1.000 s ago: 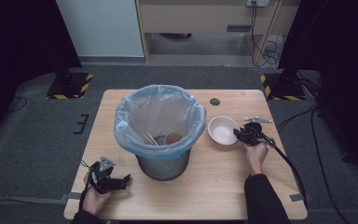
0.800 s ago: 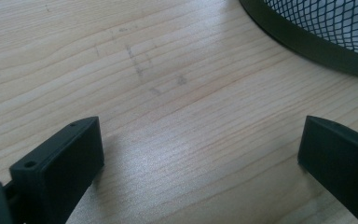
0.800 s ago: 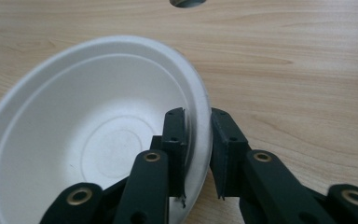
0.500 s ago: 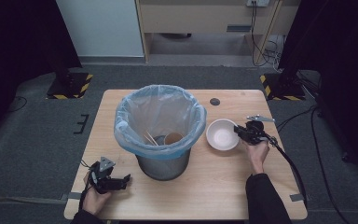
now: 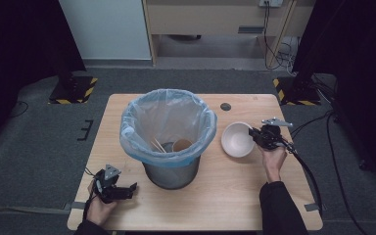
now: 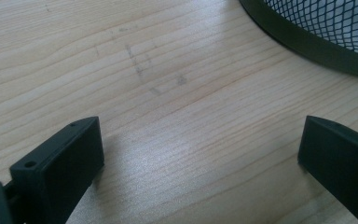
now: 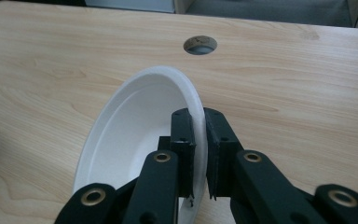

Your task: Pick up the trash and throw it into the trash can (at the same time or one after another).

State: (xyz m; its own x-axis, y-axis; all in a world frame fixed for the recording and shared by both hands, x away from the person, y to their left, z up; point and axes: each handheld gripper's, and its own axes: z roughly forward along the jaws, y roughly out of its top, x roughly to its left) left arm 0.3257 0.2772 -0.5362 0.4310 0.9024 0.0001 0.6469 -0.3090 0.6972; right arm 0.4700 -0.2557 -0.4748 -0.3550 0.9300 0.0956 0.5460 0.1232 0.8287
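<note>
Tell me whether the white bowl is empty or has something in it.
Empty: the white bowl shows a bare white inside in the right gripper view, with the right gripper clamped on its rim.

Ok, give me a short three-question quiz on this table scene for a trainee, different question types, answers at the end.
1. True or false: the right gripper is shut on the rim of the white bowl.
2. Multiple choice: how do the left gripper's jaws stand? A) shut on the bin B) open over bare table C) shut on a cup
3. Fill in: the mesh bin is lined with a pale blue plastic ____.

Key
1. True: the jaws pinch the bowl's rim, seen in the right gripper view.
2. B: the jaws stand wide apart above the wooden table, the bin's base beside them.
3. Bag, folded over the bin's rim.
</note>
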